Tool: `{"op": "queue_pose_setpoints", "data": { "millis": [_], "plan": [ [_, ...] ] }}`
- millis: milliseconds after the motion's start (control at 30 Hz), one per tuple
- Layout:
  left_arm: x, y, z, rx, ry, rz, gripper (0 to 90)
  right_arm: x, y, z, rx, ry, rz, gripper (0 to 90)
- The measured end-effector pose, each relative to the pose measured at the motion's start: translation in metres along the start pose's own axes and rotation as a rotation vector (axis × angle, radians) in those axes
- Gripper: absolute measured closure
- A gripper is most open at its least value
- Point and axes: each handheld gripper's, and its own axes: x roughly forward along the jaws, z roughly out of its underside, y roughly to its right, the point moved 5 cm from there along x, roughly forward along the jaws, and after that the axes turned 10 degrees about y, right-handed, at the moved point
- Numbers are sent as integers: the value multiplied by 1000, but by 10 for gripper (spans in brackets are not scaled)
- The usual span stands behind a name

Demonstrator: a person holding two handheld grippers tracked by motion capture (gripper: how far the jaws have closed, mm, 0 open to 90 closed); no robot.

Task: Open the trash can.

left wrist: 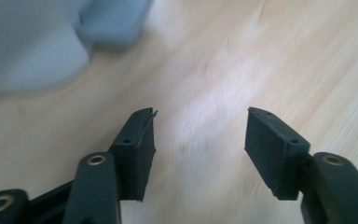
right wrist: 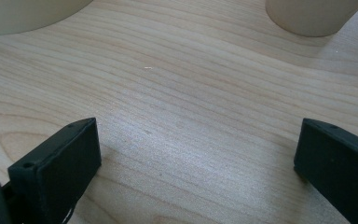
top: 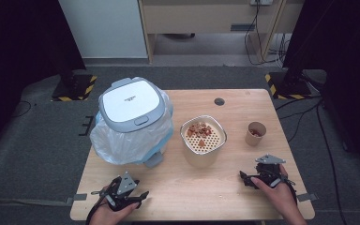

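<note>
Two grippers sit low at the near edge of the wooden table (top: 243, 101), one in each of the person's hands. The left gripper (top: 140, 197) hovers near the left corner, jaws apart with bare wood between them, nothing grasped; its own view is blurred, with the pale blue foot of the bin (left wrist: 114, 21) just ahead. The right gripper (top: 244, 178) rests near the right corner, jaws spread wide, released, only wood grain between them.

Counting the rest: one waste bin (top: 130, 104) with a grey-and-white lid and a clear bag liner bulging around it, at the far left of the table. One round strainer tub (top: 203, 136) in the middle, a heap of brownish scraps lying on its perforated insert. One small paper cup (top: 255, 133) to the right of it, reddish bits inside, standing just beyond the right gripper. The cup and tub stand apart, both upright, and their beige bases show at the far edge of the right gripper view.
</note>
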Motion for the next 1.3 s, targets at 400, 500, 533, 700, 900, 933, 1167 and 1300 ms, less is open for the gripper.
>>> {"op": "queue_pose_setpoints", "data": {
  "millis": [400, 500, 533, 700, 900, 933, 1167, 1300],
  "plan": [
    [5, 5, -52, 13, 221, -26, 553, 0, 0, 0, 0, 0, 0, 8],
    [12, -1, -55, 1, 220, -32, 564, 0, 0, 0, 0, 0, 0, 8],
    [17, -5, -58, -13, 225, -31, 575, 0, 0, 0, 0, 0, 0, 8],
    [28, -16, -59, -33, 219, -49, 597, 0, 0, 0, 0, 0, 0, 8],
    [40, -21, -56, -19, 191, -73, 606, 0, 0, 0, 0, 0, 0, 8],
    [46, -23, -53, -4, 170, -87, 616, 0, 0, 0, 0, 0, 0, 8],
    [59, -29, -49, 22, 137, -119, 719, 0, 0, 0, 0, 0, 0, 8],
    [64, -30, -47, 56, 115, -134, 771, 0, 0, 0, 1, 0, 0, 8]
  ]
}}
